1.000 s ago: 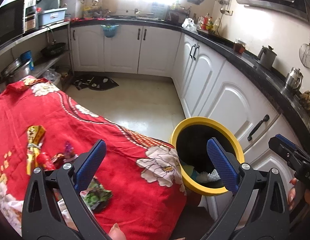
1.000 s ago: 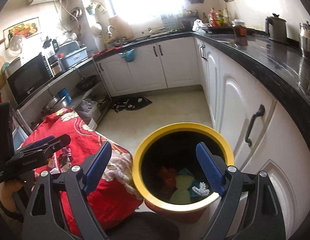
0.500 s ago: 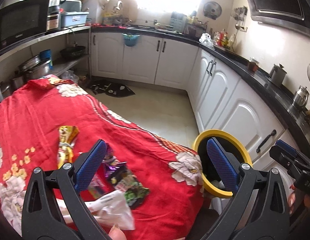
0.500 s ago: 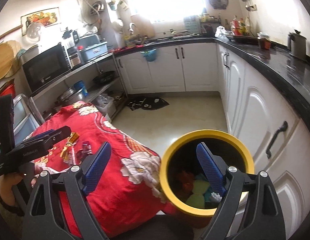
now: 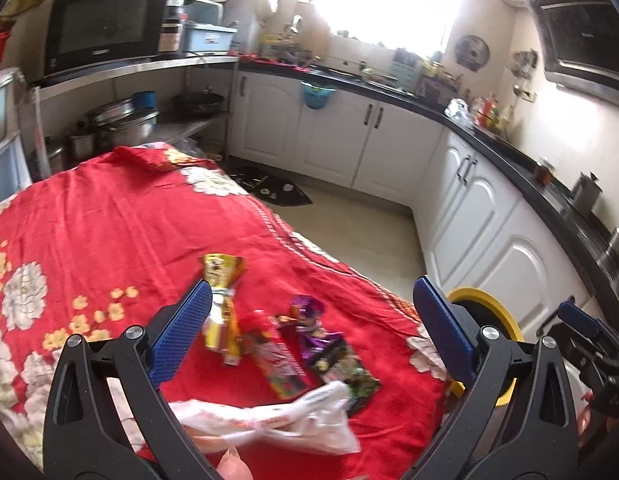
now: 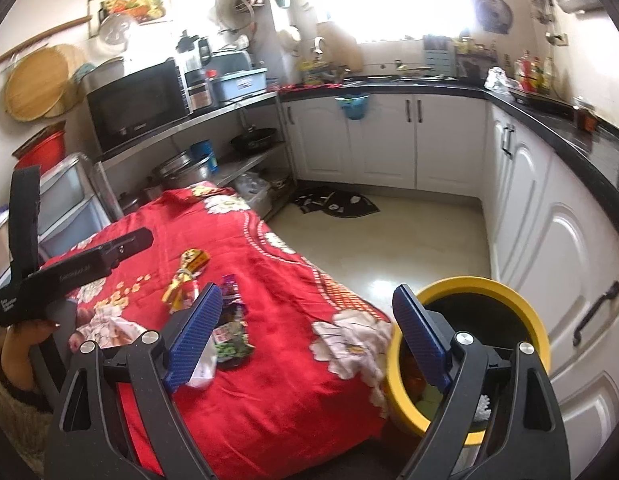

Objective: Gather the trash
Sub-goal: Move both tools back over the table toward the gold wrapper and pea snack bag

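Both tongs spread wide, empty: left tongs (image 5: 311,330) over wrappers (image 5: 309,344), right tongs (image 6: 307,336) beside yellow bin (image 6: 537,324).

Left gripper (image 5: 311,328) jaws spread wide, nothing between fingers. Right gripper (image 6: 307,340) likewise wide apart, empty. Left hand (image 6: 19,344) grips its handle, left of right gripper

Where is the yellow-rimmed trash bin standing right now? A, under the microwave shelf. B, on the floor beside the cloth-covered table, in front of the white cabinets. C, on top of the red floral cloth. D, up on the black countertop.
B: the yellow-rimmed trash bin stands on the floor at the corner of the red floral cloth, with the white cabinets right behind it.
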`<state>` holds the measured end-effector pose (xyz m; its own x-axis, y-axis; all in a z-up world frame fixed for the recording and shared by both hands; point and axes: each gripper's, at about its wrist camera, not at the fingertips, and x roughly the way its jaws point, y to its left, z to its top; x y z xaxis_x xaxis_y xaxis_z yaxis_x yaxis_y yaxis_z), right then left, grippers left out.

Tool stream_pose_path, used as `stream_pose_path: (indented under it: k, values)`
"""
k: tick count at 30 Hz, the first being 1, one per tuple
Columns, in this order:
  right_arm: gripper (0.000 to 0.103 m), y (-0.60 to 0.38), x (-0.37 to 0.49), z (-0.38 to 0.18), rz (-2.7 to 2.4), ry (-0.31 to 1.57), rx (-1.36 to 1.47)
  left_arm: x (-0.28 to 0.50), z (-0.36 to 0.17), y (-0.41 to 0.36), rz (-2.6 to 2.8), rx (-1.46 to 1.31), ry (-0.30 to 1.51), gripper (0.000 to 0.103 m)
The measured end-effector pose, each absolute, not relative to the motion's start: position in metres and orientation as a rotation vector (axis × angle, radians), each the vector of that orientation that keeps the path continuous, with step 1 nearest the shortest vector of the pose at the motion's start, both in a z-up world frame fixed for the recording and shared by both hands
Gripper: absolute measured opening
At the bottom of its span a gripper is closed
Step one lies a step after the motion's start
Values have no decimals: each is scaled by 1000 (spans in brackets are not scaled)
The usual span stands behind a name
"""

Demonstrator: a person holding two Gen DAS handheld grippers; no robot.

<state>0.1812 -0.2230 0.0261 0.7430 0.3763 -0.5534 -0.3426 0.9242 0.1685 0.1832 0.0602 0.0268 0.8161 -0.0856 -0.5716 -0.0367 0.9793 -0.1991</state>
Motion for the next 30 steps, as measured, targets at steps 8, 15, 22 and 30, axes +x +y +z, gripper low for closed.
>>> stream_pose_path:
  k: [8,15,22,30]
  values:
    - [84,-186,188,22,464,635,3,179,20,106,71,-257,618,93]
    - [84,-164,201,8,496,669,-32,178,7,137,130,-287,640,93]
    - [83,-153,220,-18,508,732,-66,196,-14,154,151,-320,692,93]
    - [67,-136,245,-62,550,858,-115,231,-45,161,97,-407,799,81]
